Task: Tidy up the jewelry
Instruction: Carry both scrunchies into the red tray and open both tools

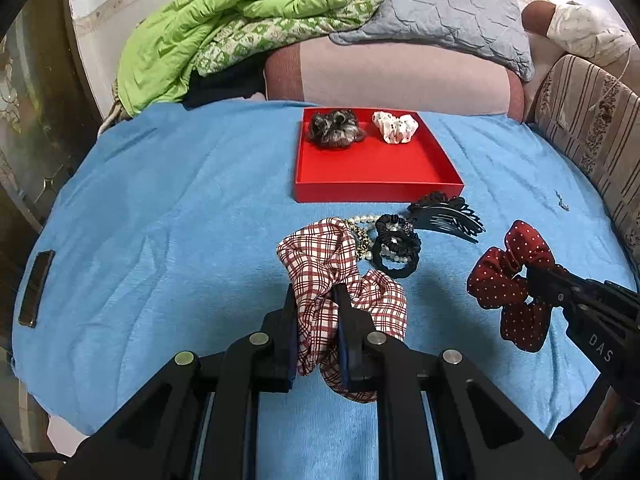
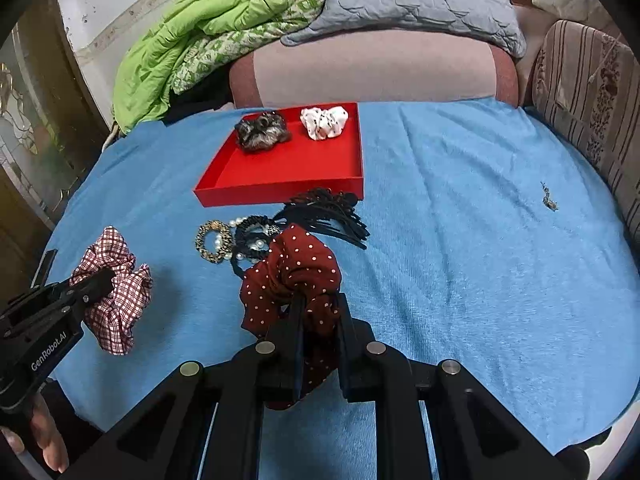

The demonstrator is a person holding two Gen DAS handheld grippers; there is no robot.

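Both black grippers, left gripper [image 1: 316, 296] and right gripper [image 2: 320, 304], carry silver screws and white lettering.

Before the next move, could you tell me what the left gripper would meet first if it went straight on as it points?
Probably the pearl bracelet and black hair ties; the red tray lies beyond. Depth is unclear.
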